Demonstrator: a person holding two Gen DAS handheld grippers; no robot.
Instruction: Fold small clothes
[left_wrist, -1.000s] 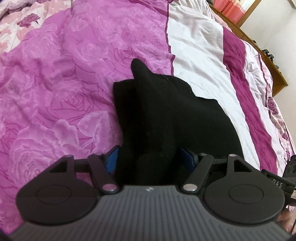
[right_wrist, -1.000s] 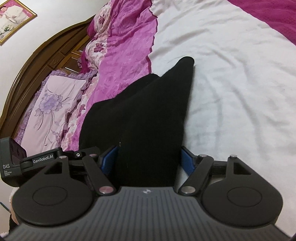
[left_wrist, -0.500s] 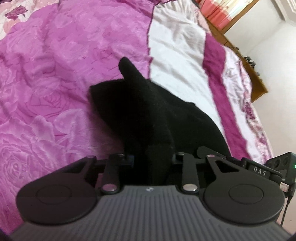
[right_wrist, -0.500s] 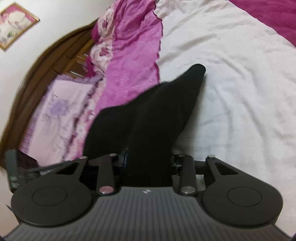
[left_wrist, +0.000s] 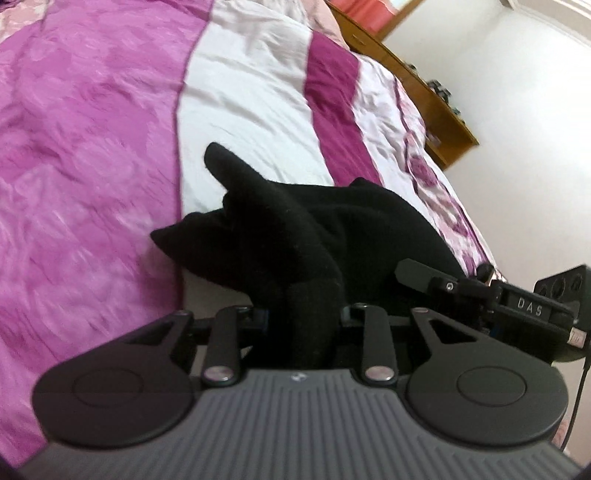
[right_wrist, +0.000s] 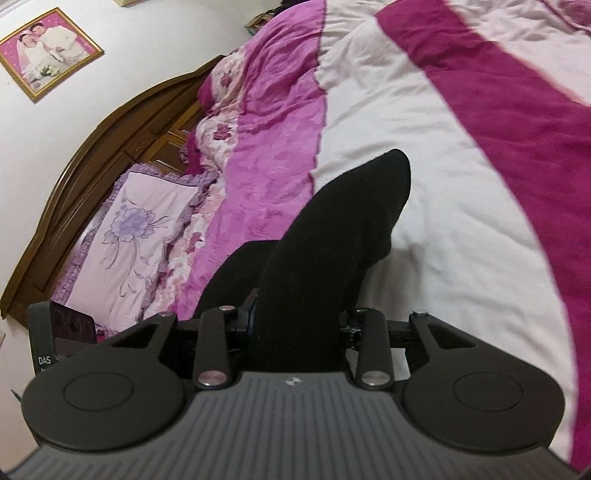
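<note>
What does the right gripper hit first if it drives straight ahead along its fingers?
The black garment it is already shut on; the right gripper has that cloth bunched directly ahead. Past the cloth's tip, probably the white band of the bedspread, though depth is unclear.

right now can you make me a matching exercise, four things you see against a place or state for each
Things:
1. left tongs
2. black knit garment
3. gold-framed photo
4. lilac flower-print pillow

Place or state:
a. hangs on the wall
b. lies by the wooden headboard
c. shut on black cloth
d. held up over the bed by both tongs

Pairs: 1-c, 2-d, 3-a, 4-b
</note>
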